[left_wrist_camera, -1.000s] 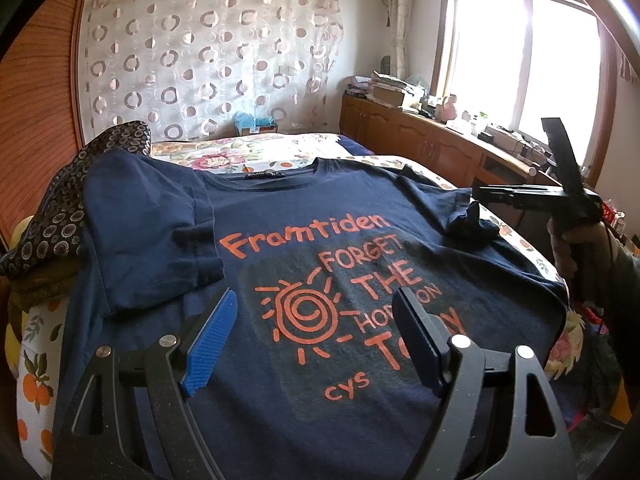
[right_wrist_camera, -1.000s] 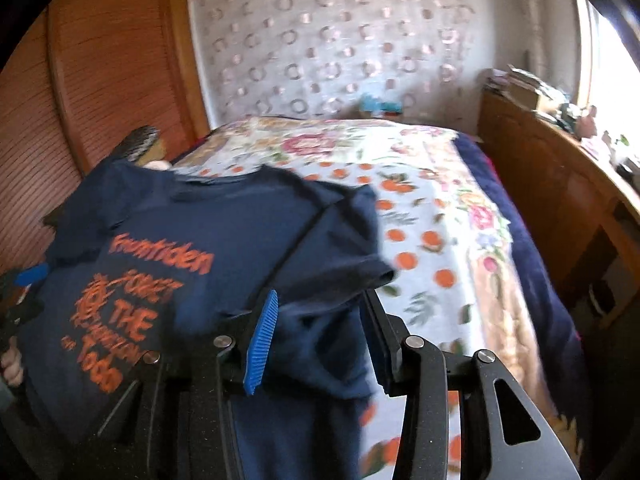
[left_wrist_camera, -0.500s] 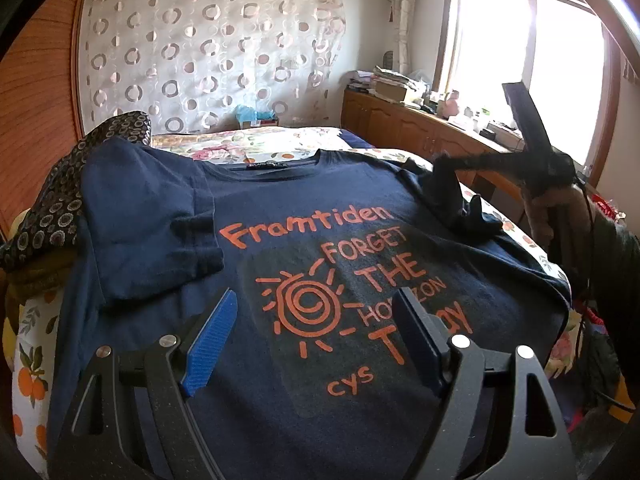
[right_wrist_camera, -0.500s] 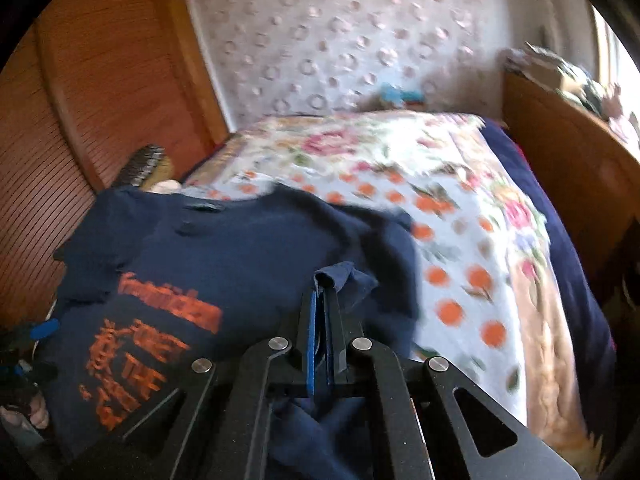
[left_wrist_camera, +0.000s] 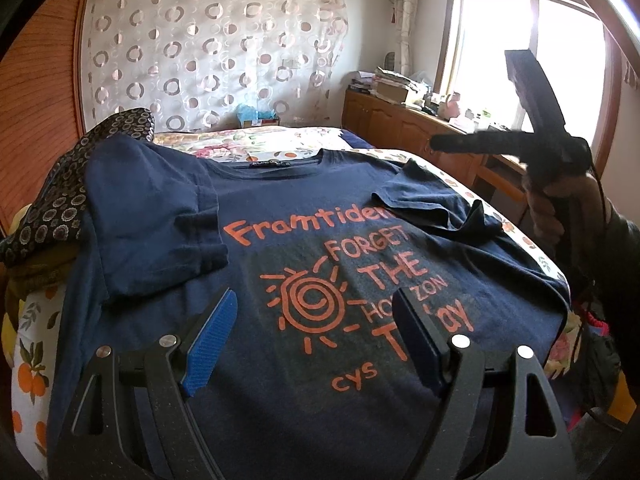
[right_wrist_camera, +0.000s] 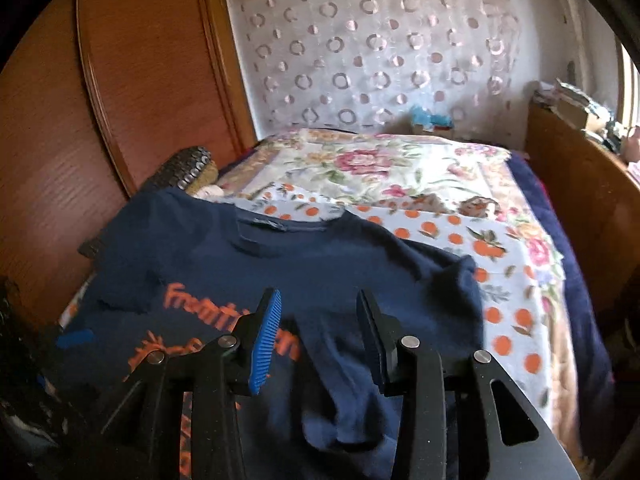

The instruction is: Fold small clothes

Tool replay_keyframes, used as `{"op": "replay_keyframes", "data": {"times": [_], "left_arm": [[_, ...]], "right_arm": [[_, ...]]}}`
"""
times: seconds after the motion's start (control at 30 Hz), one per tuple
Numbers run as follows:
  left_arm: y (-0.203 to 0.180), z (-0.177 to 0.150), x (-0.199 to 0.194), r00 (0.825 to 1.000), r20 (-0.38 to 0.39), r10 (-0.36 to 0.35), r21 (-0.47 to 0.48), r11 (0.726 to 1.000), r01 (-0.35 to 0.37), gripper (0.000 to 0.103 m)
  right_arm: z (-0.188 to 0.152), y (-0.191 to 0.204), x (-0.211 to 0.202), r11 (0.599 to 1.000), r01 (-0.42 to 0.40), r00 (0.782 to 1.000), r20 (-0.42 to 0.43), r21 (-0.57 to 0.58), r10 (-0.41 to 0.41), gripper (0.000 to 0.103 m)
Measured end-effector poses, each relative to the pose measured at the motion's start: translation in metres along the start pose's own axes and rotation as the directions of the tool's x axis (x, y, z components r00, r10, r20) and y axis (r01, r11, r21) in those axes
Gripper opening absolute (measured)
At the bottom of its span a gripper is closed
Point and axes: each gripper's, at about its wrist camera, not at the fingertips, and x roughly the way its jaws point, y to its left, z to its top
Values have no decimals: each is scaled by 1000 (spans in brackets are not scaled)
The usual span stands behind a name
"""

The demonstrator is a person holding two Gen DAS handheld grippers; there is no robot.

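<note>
A navy T-shirt [left_wrist_camera: 320,240] with orange print lies face up on the bed; it also shows in the right wrist view [right_wrist_camera: 304,264]. Its left sleeve [left_wrist_camera: 160,232] is folded over the chest. Its right sleeve [left_wrist_camera: 436,204] lies folded inward over the print. My left gripper [left_wrist_camera: 316,332] is open and empty, hovering over the shirt's lower front. My right gripper [right_wrist_camera: 316,332] is open and empty just above the folded right sleeve [right_wrist_camera: 344,400]; in the left wrist view it [left_wrist_camera: 472,142] is held up above the shirt's right side.
The bed has a floral and orange-print cover [right_wrist_camera: 460,216]. A dark patterned cloth [left_wrist_camera: 68,184] lies at the shirt's left. A wooden cabinet [left_wrist_camera: 420,132] with clutter stands on the right under the window. A wooden panel [right_wrist_camera: 120,120] is on the left.
My right gripper shut on the right sleeve, carried it inward over the print, then opened and let it go. It has risen above the shirt. The left gripper has stayed in place.
</note>
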Motion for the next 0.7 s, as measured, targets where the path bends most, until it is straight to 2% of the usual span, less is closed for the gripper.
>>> {"op": "replay_keyframes", "data": {"times": [0.2, 0.3, 0.43, 0.47, 0.7], "left_arm": [[1, 0, -3, 1000, 2, -1, 5, 1000, 1, 80], [2, -1, -2, 1000, 0, -2, 2, 1000, 2, 80], [2, -1, -2, 1000, -6, 1, -1, 1000, -1, 80], [2, -1, -2, 1000, -6, 2, -1, 1000, -2, 80], [10, 2, -2, 1000, -4, 11, -10, 1000, -11, 80]], "right_arm": [[-22, -17, -3, 997, 72, 996, -55, -17, -73, 41], [-38, -24, 1, 997, 82, 992, -96, -4, -82, 41], [-61, -22, 2, 999, 46, 985, -164, -1, -45, 40], [-68, -21, 3, 1000, 24, 984, -178, 8, -22, 34], [-95, -9, -9, 1000, -25, 980, -198, -7, 23, 33]]}}
